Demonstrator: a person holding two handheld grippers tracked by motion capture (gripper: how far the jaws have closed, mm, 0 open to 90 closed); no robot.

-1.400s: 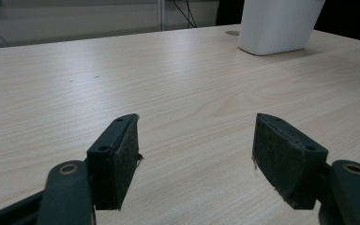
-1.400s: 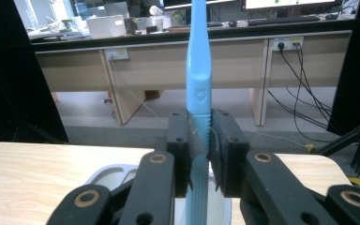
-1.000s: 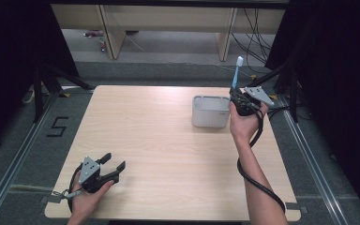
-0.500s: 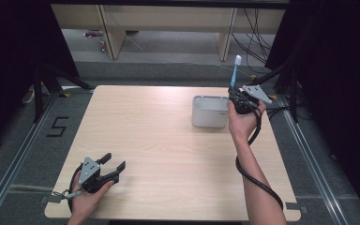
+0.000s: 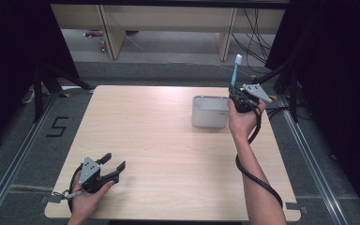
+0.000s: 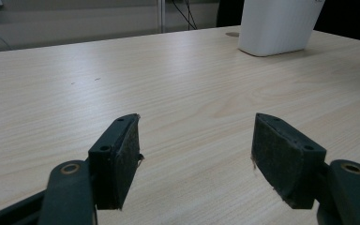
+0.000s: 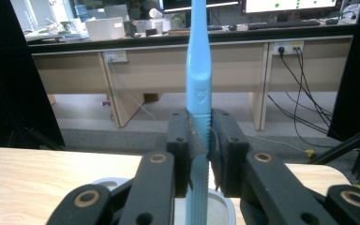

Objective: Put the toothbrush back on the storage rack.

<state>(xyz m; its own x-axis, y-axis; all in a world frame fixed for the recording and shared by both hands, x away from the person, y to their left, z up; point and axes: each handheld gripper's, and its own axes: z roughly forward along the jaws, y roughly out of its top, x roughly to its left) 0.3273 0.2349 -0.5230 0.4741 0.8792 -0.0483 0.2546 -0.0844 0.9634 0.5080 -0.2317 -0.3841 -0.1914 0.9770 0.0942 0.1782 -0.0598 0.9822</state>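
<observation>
Nothing had shifted: our right gripper (image 5: 236, 93) pinched the upright light-blue plastic toothbrush (image 5: 236, 70) above the white ribbed plastic holder (image 5: 209, 112), its lower end hidden; our left gripper (image 5: 113, 165) lay spread.

The toothbrush (image 5: 236, 70) is light blue with a white head at its top end; it stands upright, its handle clamped between the jaws of the right gripper (image 5: 236, 93), with its lower end hidden behind them in the high view. It hangs over the right end of the holder (image 5: 209, 112), and in the right gripper view its lower end (image 7: 198, 187) points down at the holder's open top. The holder is a white, rounded-rectangular tub standing upright on the table (image 5: 168, 140), near the far right corner, just beside the right edge.
</observation>
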